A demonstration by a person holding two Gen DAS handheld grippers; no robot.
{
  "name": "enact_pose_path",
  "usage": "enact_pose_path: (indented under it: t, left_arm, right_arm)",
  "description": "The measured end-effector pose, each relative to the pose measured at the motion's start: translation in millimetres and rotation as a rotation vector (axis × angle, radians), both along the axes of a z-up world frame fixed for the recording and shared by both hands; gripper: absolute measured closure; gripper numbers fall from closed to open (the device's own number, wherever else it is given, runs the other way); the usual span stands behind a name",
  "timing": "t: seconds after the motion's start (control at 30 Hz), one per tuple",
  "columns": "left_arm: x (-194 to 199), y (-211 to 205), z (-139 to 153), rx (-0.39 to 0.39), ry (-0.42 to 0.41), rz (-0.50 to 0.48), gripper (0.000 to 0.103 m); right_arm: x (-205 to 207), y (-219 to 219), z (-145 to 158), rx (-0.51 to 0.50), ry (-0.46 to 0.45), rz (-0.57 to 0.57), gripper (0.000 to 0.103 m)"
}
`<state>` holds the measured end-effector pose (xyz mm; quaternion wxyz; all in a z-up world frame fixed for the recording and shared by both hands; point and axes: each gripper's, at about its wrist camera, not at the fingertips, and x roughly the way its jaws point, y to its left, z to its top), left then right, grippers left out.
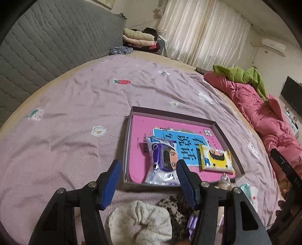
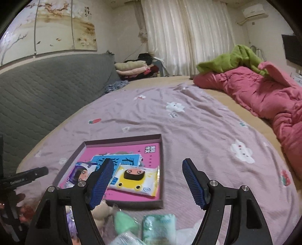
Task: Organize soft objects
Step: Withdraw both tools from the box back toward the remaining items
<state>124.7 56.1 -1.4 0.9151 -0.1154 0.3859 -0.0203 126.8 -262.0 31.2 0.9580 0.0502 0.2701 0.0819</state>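
A wide bed (image 2: 188, 120) under a mauve sheet printed with strawberries and clouds fills the room, backed by a grey quilted headboard (image 2: 47, 90) with a painted panel of blossoming branches (image 2: 47, 26) on the wall above. Pale curtains (image 2: 185, 37) hang closed across the far wall, softly lit, with an air conditioner (image 2: 254, 12) high beside them. A pink quilt (image 2: 264, 98) topped by a green blanket (image 2: 232, 58) lies bunched along the bed's far edge, and folded clothes (image 2: 132, 69) are stacked by the headboard.

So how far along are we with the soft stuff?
Done: two tissue packs, purple and yellow, lie in the tray. In hand: nothing; left gripper and right gripper are open and empty. Left: cream scrunchie, leopard scrunchie, green packs.
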Motion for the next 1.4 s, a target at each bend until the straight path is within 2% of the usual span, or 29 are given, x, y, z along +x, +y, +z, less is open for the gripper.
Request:
enact_pose_path:
  t: [0.13, 0.23, 0.37, 0.43, 0.6, 0.73, 0.93, 1.1, 1.4]
  left_arm:
    - [-15, -3, 2, 0.007, 0.006, -0.015, 0.043]
    - [-28, -4, 3, 0.018, 0.001, -0.019, 0.043]
    - [-42, -11, 1, 0.081, -0.014, -0.012, 0.043]
    - [-46, -16, -3, 0.099, 0.008, -0.013, 0.043]
    - [-57, -17, -10, 0.099, 0.038, -0.016, 0.043]
    - [-68, -17, -12, 0.108, 0.054, -0.017, 0.043]
    - [-86, -21, -13, 0.112, 0.071, -0.036, 0.043]
    - [-95, -27, -11, 0.107, 0.080, -0.060, 0.043]
    - [-105, -37, -10, 0.109, 0.089, -0.096, 0.043]
  right_arm:
    - [-17, -5, -1, 0.031, 0.003, -0.010, 0.027]
    - [-28, -6, -3, 0.017, 0.017, -0.018, 0.027]
    - [-40, -2, -7, -0.014, 0.043, -0.019, 0.027]
    - [-46, 1, -8, -0.017, 0.049, -0.012, 0.027]
    - [-64, 13, -10, -0.067, 0.044, 0.025, 0.027]
    - [-73, 16, -15, -0.045, 0.069, 0.040, 0.027]
    - [-87, 22, -18, -0.072, 0.079, 0.061, 0.027]
    - [-94, 22, -21, -0.038, 0.109, 0.073, 0.026]
    - [-106, 28, -28, -0.043, 0.146, 0.082, 0.026]
